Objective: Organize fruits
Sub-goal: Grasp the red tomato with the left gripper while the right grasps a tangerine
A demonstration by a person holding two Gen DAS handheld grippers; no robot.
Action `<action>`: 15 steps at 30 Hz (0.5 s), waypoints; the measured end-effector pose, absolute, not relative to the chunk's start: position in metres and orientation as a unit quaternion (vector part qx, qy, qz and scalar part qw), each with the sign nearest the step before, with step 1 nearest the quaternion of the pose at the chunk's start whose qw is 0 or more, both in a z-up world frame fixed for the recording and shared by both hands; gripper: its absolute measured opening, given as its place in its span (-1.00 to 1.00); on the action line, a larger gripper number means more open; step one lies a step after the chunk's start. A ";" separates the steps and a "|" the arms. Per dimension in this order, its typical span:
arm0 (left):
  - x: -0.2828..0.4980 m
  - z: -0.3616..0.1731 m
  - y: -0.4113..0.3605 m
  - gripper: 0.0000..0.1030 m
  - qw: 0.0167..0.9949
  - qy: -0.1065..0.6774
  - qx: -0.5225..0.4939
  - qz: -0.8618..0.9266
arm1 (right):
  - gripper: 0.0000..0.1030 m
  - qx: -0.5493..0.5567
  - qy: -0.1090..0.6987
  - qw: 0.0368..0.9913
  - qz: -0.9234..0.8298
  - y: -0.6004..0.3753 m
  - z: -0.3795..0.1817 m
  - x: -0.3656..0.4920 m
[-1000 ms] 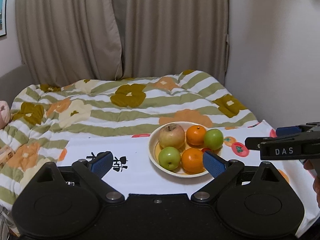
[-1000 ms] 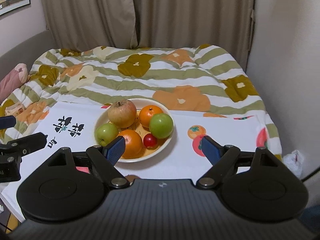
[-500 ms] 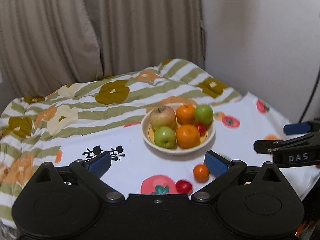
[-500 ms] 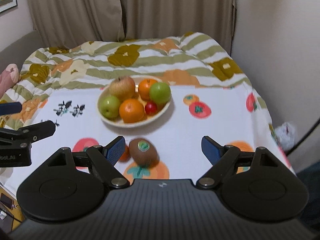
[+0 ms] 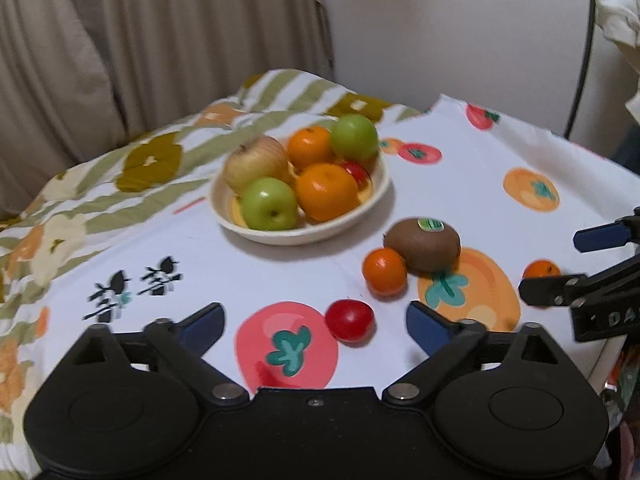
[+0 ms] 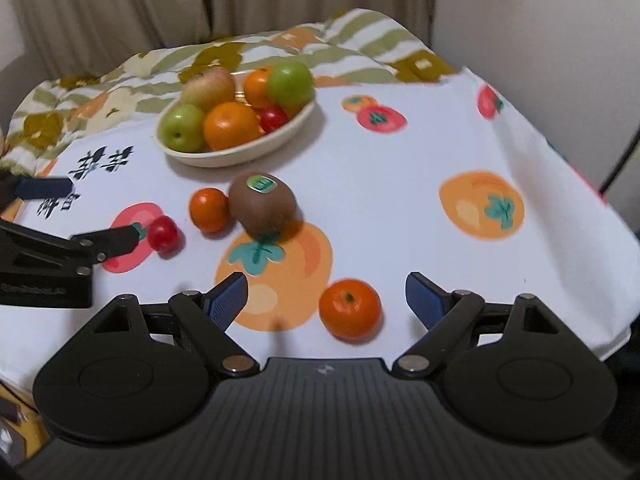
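**Entry: loose fruit, both jaws empty, approach step**

- Bowl (image 5: 224, 216): far side of the worktop (image 6: 400, 184), holding apples, oranges and a small red fruit; little room left.
- Kiwi (image 6: 262, 202): loose on the cloth, near side of the bowl, a small orange (image 6: 209, 209) touching or just beside it.
- Tomato (image 5: 349, 319): loose, near my left gripper (image 5: 314, 322), whose jaws stood wide open with nothing in them.
- Second orange (image 6: 350, 308): loose, between the spread, empty jaws of my right gripper (image 6: 326, 296).

Step, as I judged it: reaching for the first pickups; four pieces not yet in the bowl. Next move called for lowering each gripper around its nearest fruit, closing gently, since round fruit could roll off.
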State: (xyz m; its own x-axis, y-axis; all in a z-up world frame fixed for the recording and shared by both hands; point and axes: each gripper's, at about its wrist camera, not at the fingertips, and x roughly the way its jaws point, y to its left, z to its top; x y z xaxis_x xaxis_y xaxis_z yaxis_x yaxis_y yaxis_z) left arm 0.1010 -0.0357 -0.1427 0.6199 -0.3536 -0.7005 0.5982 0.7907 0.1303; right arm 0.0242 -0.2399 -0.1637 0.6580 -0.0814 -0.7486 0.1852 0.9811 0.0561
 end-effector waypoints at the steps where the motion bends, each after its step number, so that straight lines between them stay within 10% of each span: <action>1: 0.104 -0.148 -0.039 0.75 0.878 0.345 0.184 -0.276 | 0.96 0.070 0.409 0.907 -0.078 -0.242 -0.167 0.024; 15: 0.119 -0.180 -0.055 0.19 0.848 0.366 0.217 -0.315 | 0.90 0.093 0.417 0.899 -0.091 -0.255 -0.186 0.020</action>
